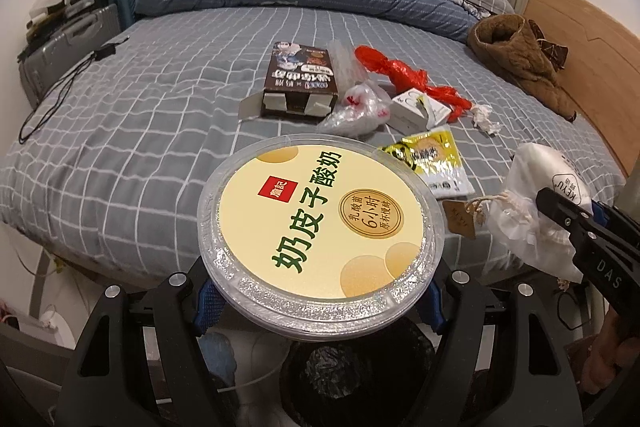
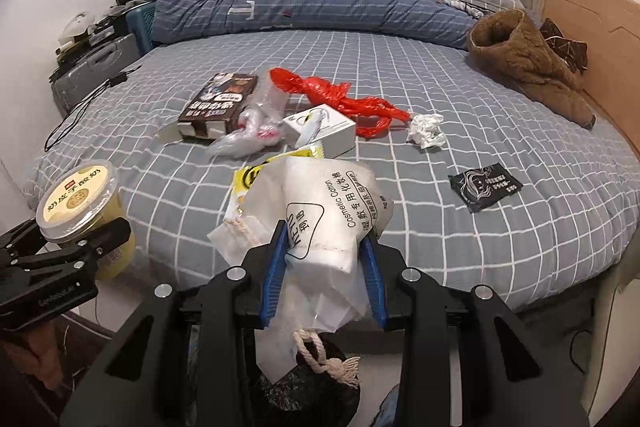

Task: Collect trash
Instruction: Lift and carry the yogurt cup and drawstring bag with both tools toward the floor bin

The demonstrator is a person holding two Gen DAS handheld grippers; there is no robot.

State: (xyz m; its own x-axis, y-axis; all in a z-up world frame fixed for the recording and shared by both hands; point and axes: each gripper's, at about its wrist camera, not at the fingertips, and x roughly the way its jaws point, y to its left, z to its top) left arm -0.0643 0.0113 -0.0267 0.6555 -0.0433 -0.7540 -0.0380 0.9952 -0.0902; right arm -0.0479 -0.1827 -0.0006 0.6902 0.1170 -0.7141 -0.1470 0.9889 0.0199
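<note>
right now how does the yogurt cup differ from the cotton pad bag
The yogurt cup is rigid and round with a yellow printed lid; the cotton pad bag is soft, white, crumpled plastic with a drawstring. The cup sits upright in the left gripper, whose fingers stand wide; the bag sags and hangs below the right gripper's narrower fingers. Both are held off the bed.

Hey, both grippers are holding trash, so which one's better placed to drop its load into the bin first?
Left, probably. The yogurt cup in the left gripper hangs right above the black-lined bin; the right gripper holds the cotton pad bag nearby.
</note>
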